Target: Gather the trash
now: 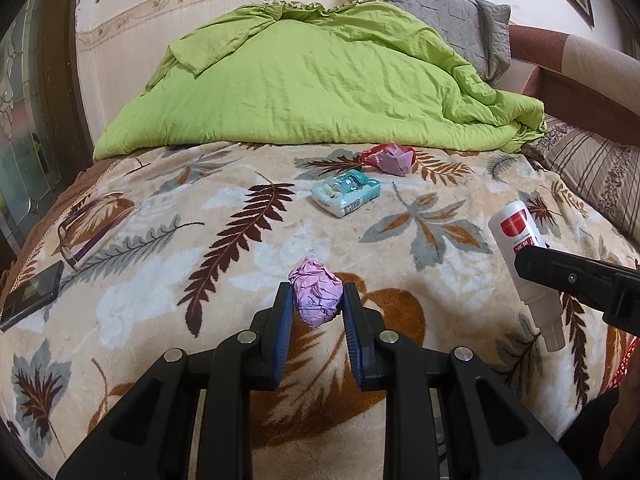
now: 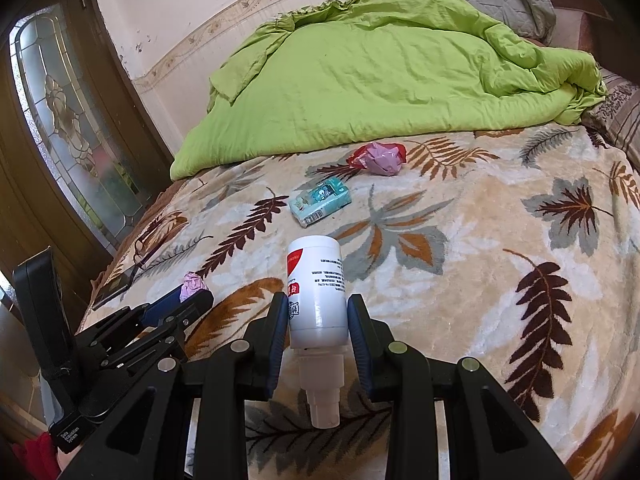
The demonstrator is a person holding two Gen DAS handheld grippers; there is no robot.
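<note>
Pink wad [image 1: 316, 297], clamped btwn left tool [image 1: 316, 300] pads

Plush fleecy blanket [image 1: 168, 312]; crumpled pink paper wad [image 1: 316, 298]; glossy white plastic bottle [image 2: 318, 288]; shiny plastic-wrapped tissue pack [image 1: 346, 191]; wrinkled matt green cloth quilt [image 1: 312, 88].

A lime-green quilt [image 1: 312, 92] lies on a cream blanket [image 1: 224, 248] patterned with brown, grey and rust leaves, beside a pink paper wad [image 1: 316, 296] and a white, red-labelled bottle [image 2: 316, 284].
</note>
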